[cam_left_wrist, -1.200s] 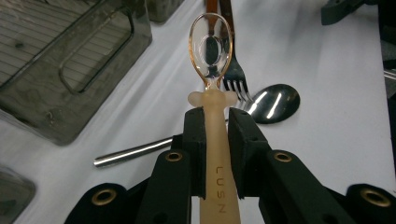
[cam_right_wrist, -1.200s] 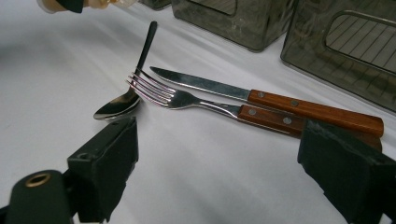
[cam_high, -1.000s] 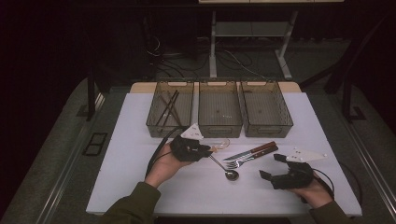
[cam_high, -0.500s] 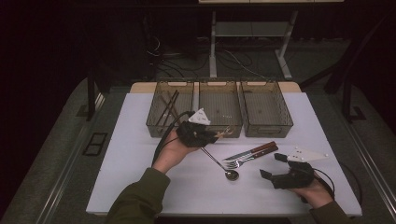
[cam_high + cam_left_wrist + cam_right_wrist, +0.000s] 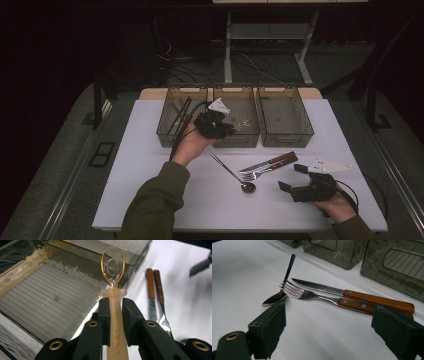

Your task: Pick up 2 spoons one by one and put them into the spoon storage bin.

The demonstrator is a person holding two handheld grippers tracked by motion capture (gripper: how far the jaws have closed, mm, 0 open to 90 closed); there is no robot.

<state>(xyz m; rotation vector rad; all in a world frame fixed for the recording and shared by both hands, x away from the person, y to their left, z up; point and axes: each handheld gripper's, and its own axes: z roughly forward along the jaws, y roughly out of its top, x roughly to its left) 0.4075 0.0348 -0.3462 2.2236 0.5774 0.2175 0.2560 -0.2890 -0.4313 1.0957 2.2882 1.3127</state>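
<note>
Plastic spoon (image 5: 115, 302) sits clamped in the left gripper (image 5: 216, 123) jaws above the middle bin (image 5: 239, 137). Right gripper (image 5: 307, 184) jaws stand apart near the fork (image 5: 322, 298).

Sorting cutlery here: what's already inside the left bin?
Dark chopsticks lean inside the left bin. The left gripper, clamping a clear spoon, and its cable cover the bin's right side.

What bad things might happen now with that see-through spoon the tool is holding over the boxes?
1. The left tool pinches the clear spoon by its smooth, narrow handle, so it might slip or twist before release.
2. It hangs near the middle bin's front wall, so it may drop onto the table outside.
3. The open right tool waits near the fork and knife, which lie touching; grabbing one could drag the other.
</note>
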